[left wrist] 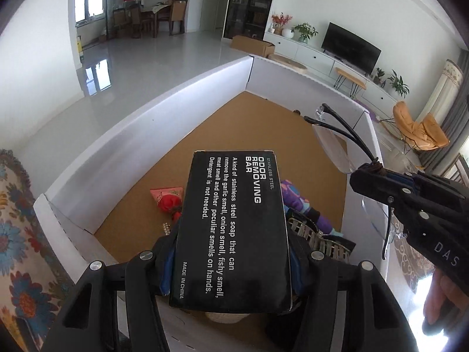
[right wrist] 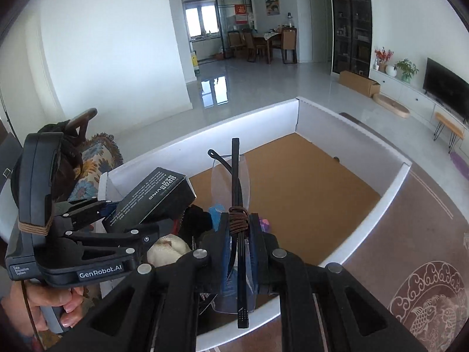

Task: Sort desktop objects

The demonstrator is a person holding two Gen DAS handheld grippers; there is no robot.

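My left gripper point(left wrist: 231, 267) is shut on a black box point(left wrist: 234, 228) printed "odor removing bar", held above the near end of a white-walled box with a cork floor point(left wrist: 222, 135). The same black box point(right wrist: 152, 199) and left gripper point(right wrist: 123, 220) show at the left of the right wrist view. My right gripper point(right wrist: 239, 234) is shut on folded clear safety glasses point(right wrist: 231, 182) with black arms bound by a brown cord. Those glasses point(left wrist: 334, 143) and the right gripper point(left wrist: 369, 176) hang at the right of the left wrist view.
On the cork floor lie a red pouch point(left wrist: 168, 199), a purple patterned item point(left wrist: 296, 202), a striped metal piece point(left wrist: 322, 240) and a cream cloth point(right wrist: 168, 250). A flowered cushion point(left wrist: 20, 234) lies left of the box. A patterned rug point(right wrist: 410, 249) lies to its right.
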